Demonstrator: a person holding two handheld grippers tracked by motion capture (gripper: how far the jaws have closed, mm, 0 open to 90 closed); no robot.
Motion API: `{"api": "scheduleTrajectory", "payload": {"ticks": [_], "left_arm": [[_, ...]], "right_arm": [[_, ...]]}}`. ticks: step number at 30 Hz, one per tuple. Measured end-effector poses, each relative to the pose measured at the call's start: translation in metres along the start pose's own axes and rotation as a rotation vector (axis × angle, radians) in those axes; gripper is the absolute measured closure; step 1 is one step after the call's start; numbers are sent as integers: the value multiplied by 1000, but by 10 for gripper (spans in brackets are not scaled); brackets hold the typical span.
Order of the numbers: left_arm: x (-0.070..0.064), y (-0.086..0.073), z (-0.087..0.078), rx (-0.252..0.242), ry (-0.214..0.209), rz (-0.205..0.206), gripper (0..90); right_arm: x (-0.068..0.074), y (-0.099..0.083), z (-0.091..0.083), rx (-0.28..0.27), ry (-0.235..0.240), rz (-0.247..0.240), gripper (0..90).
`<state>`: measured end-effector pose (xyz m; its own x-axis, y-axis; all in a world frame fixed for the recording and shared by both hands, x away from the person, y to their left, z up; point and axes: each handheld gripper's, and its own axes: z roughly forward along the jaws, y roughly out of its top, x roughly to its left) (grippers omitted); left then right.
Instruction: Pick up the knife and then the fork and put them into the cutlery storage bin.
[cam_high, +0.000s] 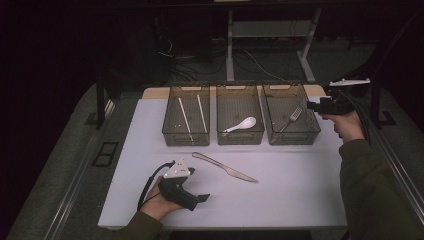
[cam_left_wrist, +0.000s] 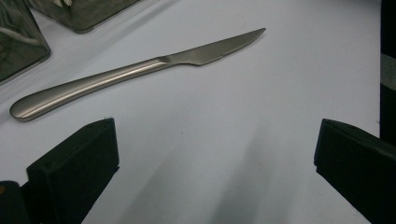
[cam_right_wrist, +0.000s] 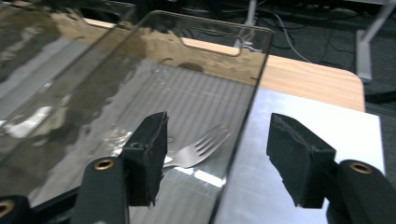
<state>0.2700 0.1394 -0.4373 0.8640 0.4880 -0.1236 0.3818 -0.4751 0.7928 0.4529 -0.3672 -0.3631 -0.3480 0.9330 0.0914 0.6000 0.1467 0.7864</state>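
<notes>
Left gripper (cam_left_wrist: 215, 154) jaws wide, empty — knife (cam_left_wrist: 135, 70) just ahead

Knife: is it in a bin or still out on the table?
Out. The knife lies flat on the white table, in front of the three bins, ahead of the open left tool.

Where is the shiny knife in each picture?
High view: the knife lies on the white table, in front of the middle bin, just right of the left gripper.
Left gripper view: it lies across the upper half, handle at left, tip pointing upper right, beyond the open jaws.
Right gripper view: not in it; that view looks at the fork in its bin.
Shared landmark: the white table.
</notes>
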Motion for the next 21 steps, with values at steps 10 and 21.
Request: {"api": "scheduleTrajectory", "payload": {"ticks": [10,21], "left_arm": [[-1,0,0,-1,-1,-4,0],[-2,0,0,5,-2,4,0]], "right_arm": [[30,-11,-30,-50,147,-34,309],[75,-42,-57,-100,224,-104,247]]}}
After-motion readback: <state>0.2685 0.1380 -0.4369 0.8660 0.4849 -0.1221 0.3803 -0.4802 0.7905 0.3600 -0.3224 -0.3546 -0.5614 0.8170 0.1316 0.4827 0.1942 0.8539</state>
